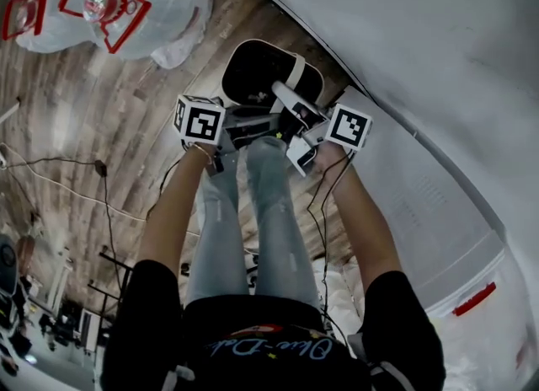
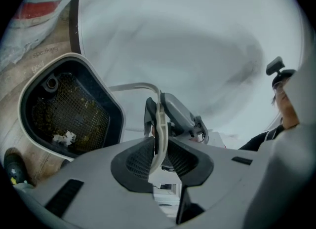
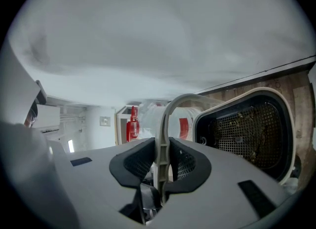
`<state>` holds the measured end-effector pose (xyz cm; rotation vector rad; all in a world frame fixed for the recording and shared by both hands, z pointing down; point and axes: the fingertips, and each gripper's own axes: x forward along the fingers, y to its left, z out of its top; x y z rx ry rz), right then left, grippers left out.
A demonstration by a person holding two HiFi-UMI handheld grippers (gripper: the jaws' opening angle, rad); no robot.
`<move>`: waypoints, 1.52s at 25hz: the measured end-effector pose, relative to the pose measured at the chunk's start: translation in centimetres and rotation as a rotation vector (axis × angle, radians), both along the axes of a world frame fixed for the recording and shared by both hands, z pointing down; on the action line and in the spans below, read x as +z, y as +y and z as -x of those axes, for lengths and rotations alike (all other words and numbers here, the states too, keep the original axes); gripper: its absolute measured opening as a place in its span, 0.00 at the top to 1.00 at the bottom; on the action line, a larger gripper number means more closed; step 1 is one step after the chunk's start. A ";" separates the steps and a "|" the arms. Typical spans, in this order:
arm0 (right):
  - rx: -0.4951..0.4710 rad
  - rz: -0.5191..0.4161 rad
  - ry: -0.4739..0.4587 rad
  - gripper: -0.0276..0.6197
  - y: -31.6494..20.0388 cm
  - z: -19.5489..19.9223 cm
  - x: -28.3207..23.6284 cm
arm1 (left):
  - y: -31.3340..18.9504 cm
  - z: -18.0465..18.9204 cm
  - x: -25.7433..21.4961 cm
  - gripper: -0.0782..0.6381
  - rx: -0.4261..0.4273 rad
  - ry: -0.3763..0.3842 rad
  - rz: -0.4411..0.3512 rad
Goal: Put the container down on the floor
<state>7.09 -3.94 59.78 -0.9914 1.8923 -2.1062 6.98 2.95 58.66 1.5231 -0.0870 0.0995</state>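
The container (image 1: 263,73) has a white rim and a black inside with a mesh bottom. It is in front of the person's legs, over the wooden floor (image 1: 93,111), and I cannot tell whether it touches the floor. Its thin white handle (image 1: 290,99) arches over it. My left gripper (image 1: 223,135) is shut on that handle (image 2: 159,124), with the container's mesh inside (image 2: 69,112) to its left. My right gripper (image 1: 305,147) is also shut on the handle (image 3: 163,134), with the container (image 3: 247,129) to its right. Both marker cubes sit close together above the knees.
A white wall (image 1: 421,52) runs along the right. A plastic-wrapped white bundle with red frames (image 1: 109,2) lies at the top left. Black cables (image 1: 105,195) trail over the floor on the left. A white bin with a red label (image 1: 476,297) stands at the lower right.
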 end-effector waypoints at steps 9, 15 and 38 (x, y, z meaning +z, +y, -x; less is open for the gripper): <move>-0.005 0.050 0.021 0.85 -0.6 1.2 5.1 | -0.9 1.1 5.0 0.77 -0.013 -0.012 0.035; -0.022 0.036 0.035 0.85 -0.3 1.4 7.2 | -0.4 0.9 7.4 0.77 -0.042 -0.017 0.043; -0.049 0.080 0.080 0.85 1.8 1.4 11.2 | 1.4 0.8 11.2 0.76 -0.021 -0.111 0.040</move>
